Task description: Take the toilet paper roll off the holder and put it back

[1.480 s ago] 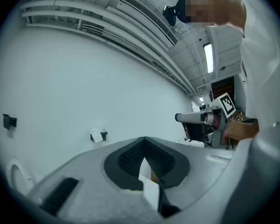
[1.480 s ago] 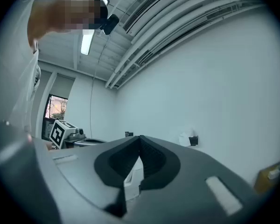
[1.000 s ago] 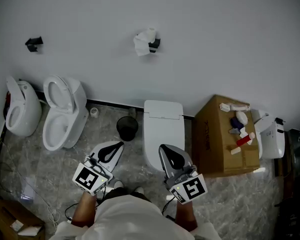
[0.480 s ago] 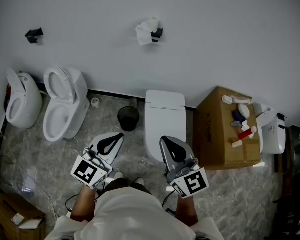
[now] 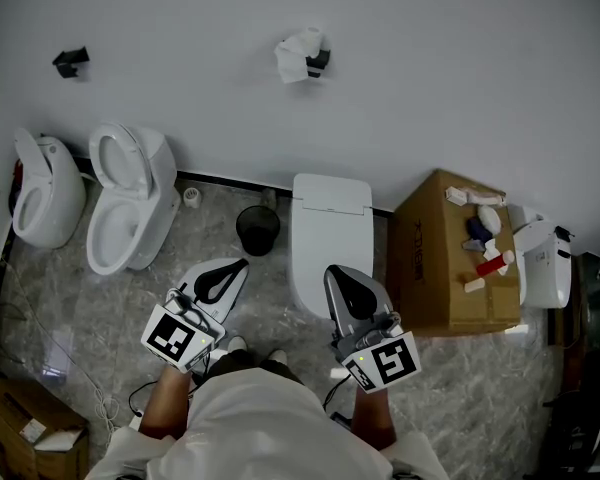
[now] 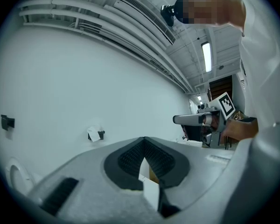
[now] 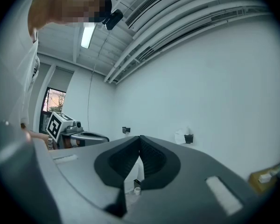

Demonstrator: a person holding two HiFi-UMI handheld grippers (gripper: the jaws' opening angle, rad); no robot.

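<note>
A white toilet paper roll (image 5: 296, 56) with a loose tail hangs on a black holder (image 5: 319, 61) high on the white wall. It also shows small in the left gripper view as the roll (image 6: 94, 134) and in the right gripper view as the roll (image 7: 180, 136). Both grippers are held low in front of the person, far from the roll. My left gripper (image 5: 241, 263) is shut with nothing in it, its tips meeting (image 6: 143, 139). My right gripper (image 5: 331, 270) is shut and empty too (image 7: 140, 137).
A second, bare black holder (image 5: 71, 61) sits on the wall at left. Below the wall stand a closed white toilet (image 5: 327, 233), two more toilets (image 5: 130, 208), a black bin (image 5: 258, 230) and a cardboard box (image 5: 435, 288) carrying small items.
The roll and wall have slid slightly upward in the head view. Both grippers stay shut and keep nearly the same place in front of the person.
</note>
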